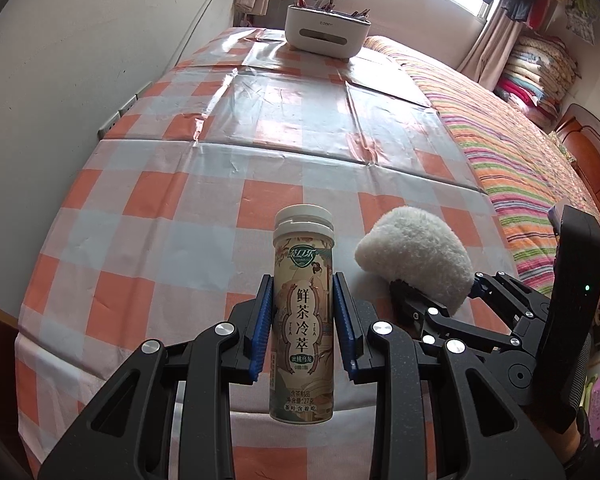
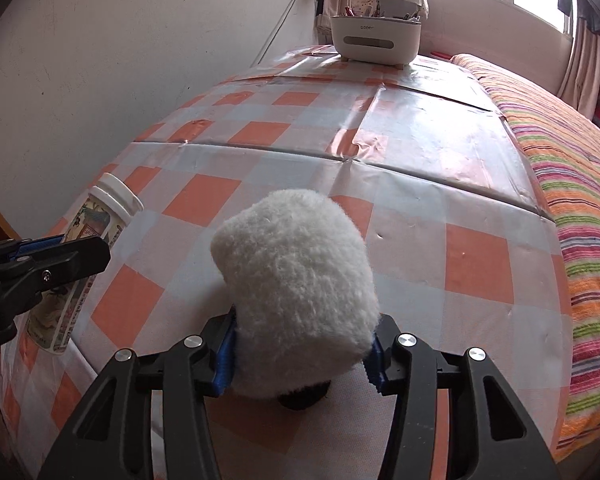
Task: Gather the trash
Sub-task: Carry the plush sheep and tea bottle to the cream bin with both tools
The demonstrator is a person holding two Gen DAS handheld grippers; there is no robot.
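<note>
My left gripper (image 1: 303,320) is shut on a tall tea tube (image 1: 303,300) with a white cap, held upright over the near edge of the checked table (image 1: 180,200). The tube also shows in the right wrist view (image 2: 96,232), with the left gripper's fingers (image 2: 60,256) around it. My right gripper (image 2: 300,344) is shut on a white fluffy plush object (image 2: 296,280) with a black base. In the left wrist view the plush object (image 1: 416,256) and the right gripper (image 1: 436,300) sit just right of the tube.
A white desktop bin (image 1: 327,32) holding several items stands at the table's far end; it also shows in the right wrist view (image 2: 374,40). A bed with a striped blanket (image 1: 520,152) runs along the right. A white wall (image 1: 80,40) is on the left.
</note>
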